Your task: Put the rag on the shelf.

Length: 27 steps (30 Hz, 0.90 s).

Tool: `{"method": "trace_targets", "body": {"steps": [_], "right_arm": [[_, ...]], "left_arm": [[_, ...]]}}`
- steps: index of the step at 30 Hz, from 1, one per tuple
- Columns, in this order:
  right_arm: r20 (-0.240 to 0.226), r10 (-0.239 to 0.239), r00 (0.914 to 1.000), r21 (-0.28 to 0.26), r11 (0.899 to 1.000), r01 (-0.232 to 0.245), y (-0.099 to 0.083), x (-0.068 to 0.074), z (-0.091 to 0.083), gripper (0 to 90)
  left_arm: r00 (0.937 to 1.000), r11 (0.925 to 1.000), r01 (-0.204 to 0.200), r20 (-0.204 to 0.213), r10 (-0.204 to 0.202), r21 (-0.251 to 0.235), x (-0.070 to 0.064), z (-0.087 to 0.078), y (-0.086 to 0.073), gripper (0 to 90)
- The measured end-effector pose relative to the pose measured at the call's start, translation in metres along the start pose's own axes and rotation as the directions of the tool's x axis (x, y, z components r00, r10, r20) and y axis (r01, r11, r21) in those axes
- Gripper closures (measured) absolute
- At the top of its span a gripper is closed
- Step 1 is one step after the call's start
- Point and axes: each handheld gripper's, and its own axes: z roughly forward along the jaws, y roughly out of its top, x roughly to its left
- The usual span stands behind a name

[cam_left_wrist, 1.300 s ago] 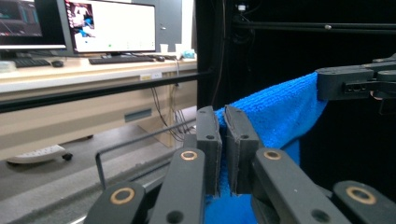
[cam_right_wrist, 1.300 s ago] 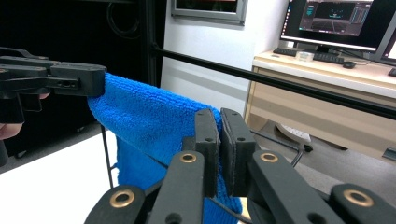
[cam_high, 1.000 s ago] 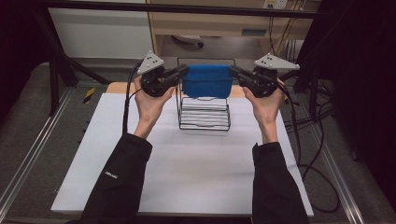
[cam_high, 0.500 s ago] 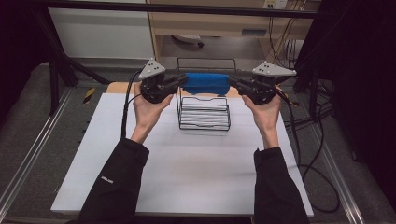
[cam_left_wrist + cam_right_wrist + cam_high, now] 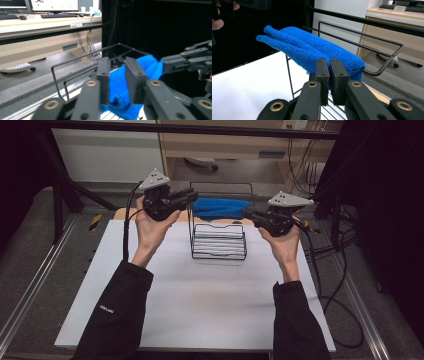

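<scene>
From my screen, the blue cloth [image 5: 120, 82] is partly hidden behind the left gripper [image 5: 117, 82], so I cannot tell its lower edge.

No text can be read; small white lettering on the left sleeve [image 5: 107, 308] stays illegible.

The cloth [image 5: 312, 50] is bright blue terry, its pile fuzzy and matt. The rack [image 5: 218, 240] is thin black wire, smooth with a faint sheen along its rails. The table [image 5: 200, 295] has a smooth, matt white top. Both the left gripper [image 5: 117, 82] and the right gripper [image 5: 329, 80] look like matt black plastic, slightly grainy, with brass-coloured shiny rivets at the joints. The sleeves [image 5: 117, 315] are dark, matt fabric.
</scene>
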Motion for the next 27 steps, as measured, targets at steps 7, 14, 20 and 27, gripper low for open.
{"method": "trace_targets", "body": {"steps": [7,14,20,27], "right_arm": [[-0.004,-0.007,1.0000,0.002,1.000,0.007,-0.003,-0.001,0.001,85.7],[-0.011,-0.018,0.9998,0.008,1.000,0.019,-0.004,-0.001,0.002,84.9],[-0.015,-0.016,0.9998,0.010,1.000,0.016,-0.006,-0.001,0.002,82.8],[-0.037,0.015,0.9992,-0.018,1.000,-0.016,-0.003,-0.001,-0.003,74.8]], "left_arm": [[0.9993,0.9889,-0.016,0.034,0.011,0.148,-0.002,0.015,-0.011,90.0],[0.9978,0.9776,-0.043,0.057,0.032,0.206,-0.002,0.020,-0.024,90.0],[0.9979,0.9738,-0.055,0.046,0.046,0.221,-0.002,0.026,-0.033,90.0],[0.9979,0.9736,-0.060,0.035,0.054,0.220,-0.002,0.030,-0.038,90.0]]}}
